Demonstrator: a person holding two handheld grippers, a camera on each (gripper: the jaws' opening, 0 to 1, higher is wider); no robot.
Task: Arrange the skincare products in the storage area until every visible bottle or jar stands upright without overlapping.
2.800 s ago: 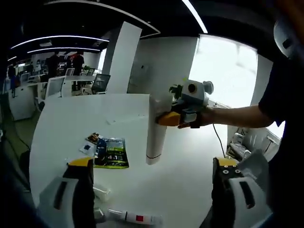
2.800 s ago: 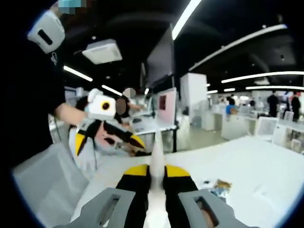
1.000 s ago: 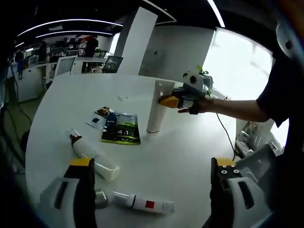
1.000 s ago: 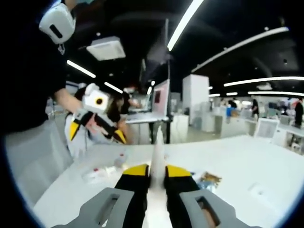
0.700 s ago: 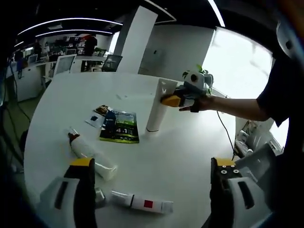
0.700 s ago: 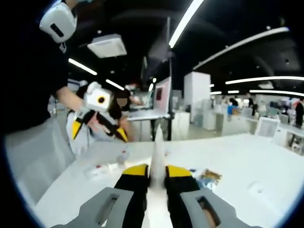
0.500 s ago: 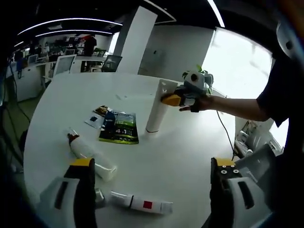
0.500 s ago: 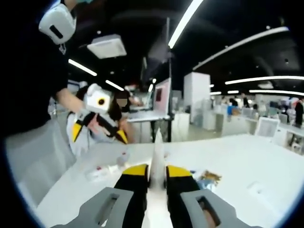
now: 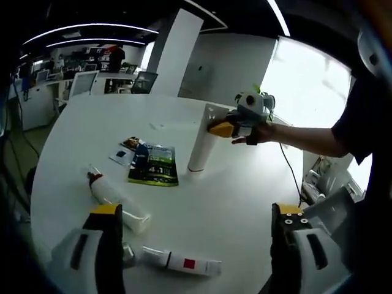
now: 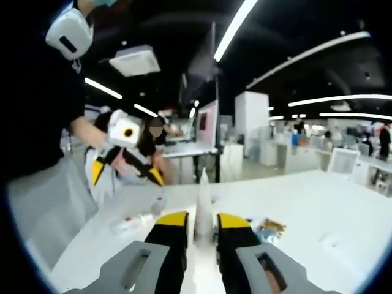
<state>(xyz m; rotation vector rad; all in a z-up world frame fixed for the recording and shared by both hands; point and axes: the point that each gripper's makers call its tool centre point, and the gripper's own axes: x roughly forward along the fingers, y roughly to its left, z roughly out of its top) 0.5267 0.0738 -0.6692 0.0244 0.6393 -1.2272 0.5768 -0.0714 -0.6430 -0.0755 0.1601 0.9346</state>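
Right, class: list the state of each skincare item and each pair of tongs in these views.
Tall white tube: standing upright.
Brown-capped bottle: lying on its side.
Red-labelled tube: lying flat.
Left tongs: open, empty.
Right tongs: around the tall white tube's top; grip unclear.

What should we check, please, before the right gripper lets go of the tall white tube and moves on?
1. Tall white tube base on the table: ok, it stands on its cap, leaning slightly.
2. Right gripper fingers parting: ok, gaps show beside the tube in the right gripper view.
3. Tube steady unaided: cannot tell.
4. Left gripper free: ok, open and empty.
5. Other products upright: not ok, the brown-capped bottle and red-labelled tube lie flat.
6. Clear of the green packet: ok, apart.
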